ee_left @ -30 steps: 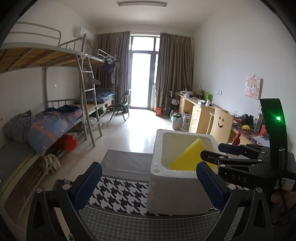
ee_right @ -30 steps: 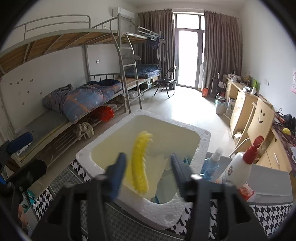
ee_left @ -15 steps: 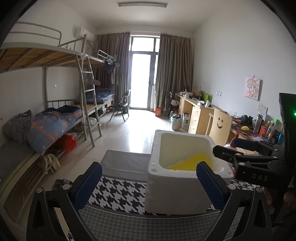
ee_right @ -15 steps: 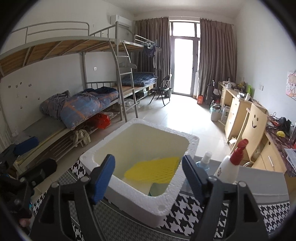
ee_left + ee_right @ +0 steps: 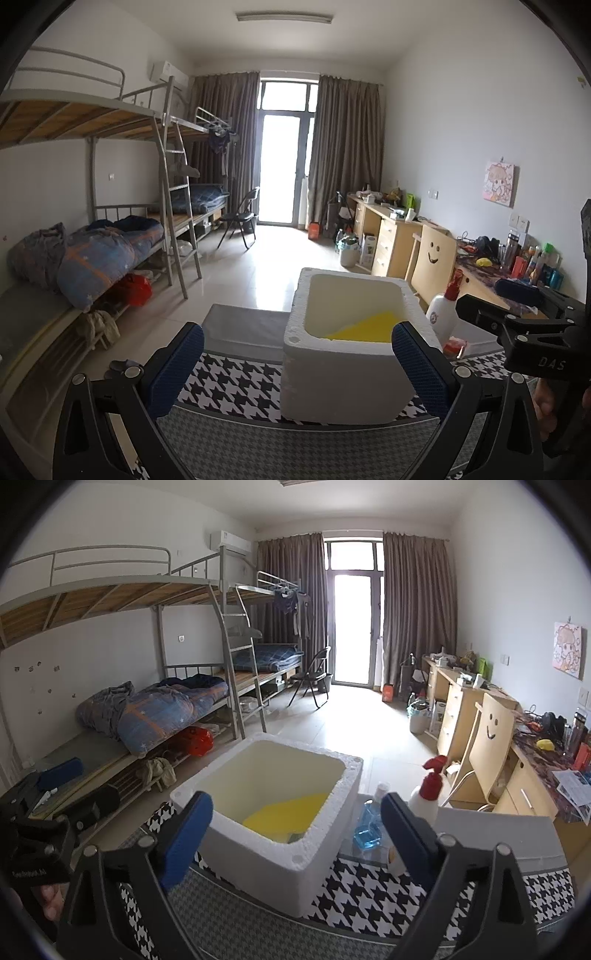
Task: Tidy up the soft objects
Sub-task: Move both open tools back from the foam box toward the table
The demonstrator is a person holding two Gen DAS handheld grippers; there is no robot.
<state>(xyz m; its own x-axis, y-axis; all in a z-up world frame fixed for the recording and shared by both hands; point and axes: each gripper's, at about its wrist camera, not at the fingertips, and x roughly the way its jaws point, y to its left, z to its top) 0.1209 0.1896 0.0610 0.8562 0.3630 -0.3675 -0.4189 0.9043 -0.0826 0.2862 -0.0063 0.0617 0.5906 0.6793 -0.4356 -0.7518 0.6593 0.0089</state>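
A yellow soft cloth [image 5: 286,816] lies flat inside a white foam box [image 5: 258,853] on a houndstooth-patterned table; it also shows in the left wrist view [image 5: 365,326] inside the box [image 5: 332,380]. My right gripper [image 5: 295,838] is open and empty, held back above the near side of the box. My left gripper [image 5: 295,365] is open and empty, in front of the box. The right gripper's black body [image 5: 524,325] shows at the right of the left wrist view.
A white spray bottle with a red trigger [image 5: 426,794] and a blue-liquid bottle [image 5: 369,827] stand right of the box. A grey block [image 5: 245,328] lies behind the table. Bunk beds [image 5: 92,240] stand left, desks and a chair [image 5: 432,262] right.
The right gripper opened and let go of the yellow cloth, which dropped flat into the foam box. The right gripper then pulled back and up. The left gripper stayed put.
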